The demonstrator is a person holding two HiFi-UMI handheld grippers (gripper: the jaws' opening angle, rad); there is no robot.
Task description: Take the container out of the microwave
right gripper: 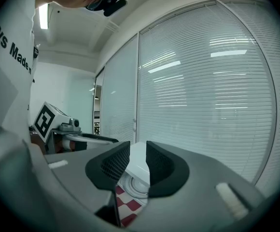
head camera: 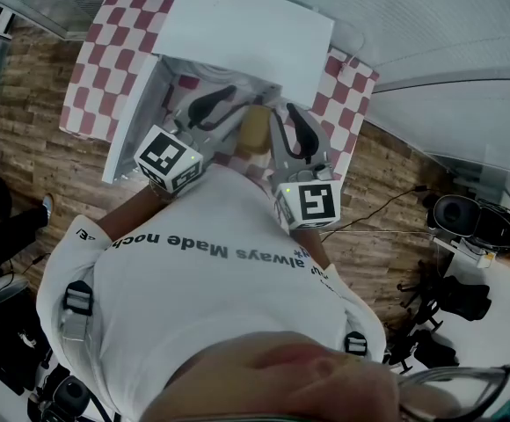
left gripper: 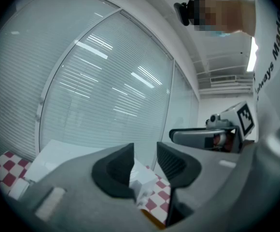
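Container: the tan, rounded container (head camera: 253, 130) is just in front of the open white box-shaped microwave (head camera: 246, 29), between the two grippers. Whether they touch it cannot be told.
Left gripper: the grey left gripper (left gripper: 146, 151) has its black jaws apart, with nothing pressed between them.
Right gripper: the grey right gripper (right gripper: 138, 151) also has its jaws apart and empty.
Microwave: it stands on a red-and-white checked cloth (head camera: 92, 77), and its door (head camera: 132, 121) is swung open at the left.

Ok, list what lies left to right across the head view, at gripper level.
open microwave door → left gripper → tan container → right gripper
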